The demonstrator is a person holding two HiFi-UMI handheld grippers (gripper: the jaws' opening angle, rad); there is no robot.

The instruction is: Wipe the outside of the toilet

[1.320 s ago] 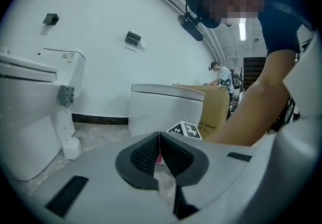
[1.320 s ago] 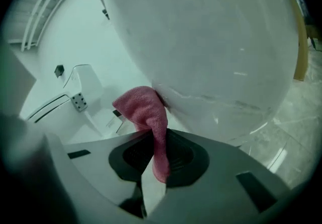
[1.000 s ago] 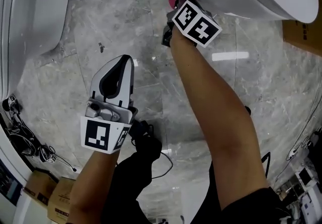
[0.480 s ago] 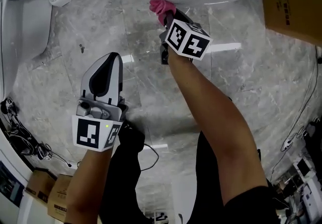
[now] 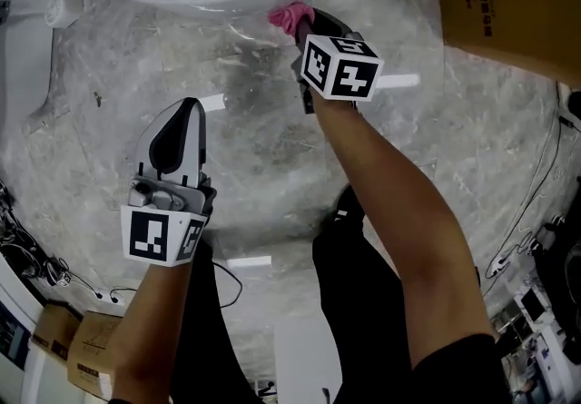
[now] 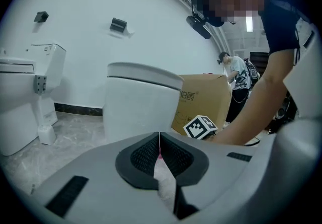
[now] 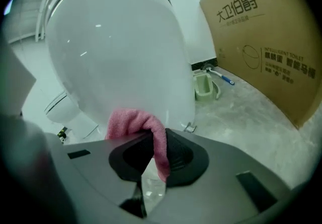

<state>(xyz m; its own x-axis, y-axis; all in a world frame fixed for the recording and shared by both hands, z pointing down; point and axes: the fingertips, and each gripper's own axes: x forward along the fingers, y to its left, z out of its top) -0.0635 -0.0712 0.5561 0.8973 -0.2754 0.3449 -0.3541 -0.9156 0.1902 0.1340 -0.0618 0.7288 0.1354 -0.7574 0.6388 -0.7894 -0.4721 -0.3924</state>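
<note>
**Q:** Toilet (image 7: 115, 52), white, one item: location?
**A:** At the top of the head view, on the grey marble floor (image 5: 272, 148). A cardboard box (image 5: 508, 3) stands near it, on the person's right. Its curved outer bowl fills the right gripper view.

**Q:** Right gripper (image 7: 156, 153): condition?
**A:** Jaws closed on a fold of pink cloth (image 7: 143, 122). The loose bunch sticks out past the tips, at the lower bowl wall. I cannot tell whether it is touching or just off. I judge it is held that way so that cloth, not plastic, meets the porcelain.

**Q:** Left gripper (image 5: 179, 121)?
**A:** Jaws pressed together, nothing between them. It hangs over bare floor, well apart from the toilet, probably parked there to leave the wiping arm room.

**Q:** Task status?
**A:** By my reading, wiping is under way low on the bowl.
</note>
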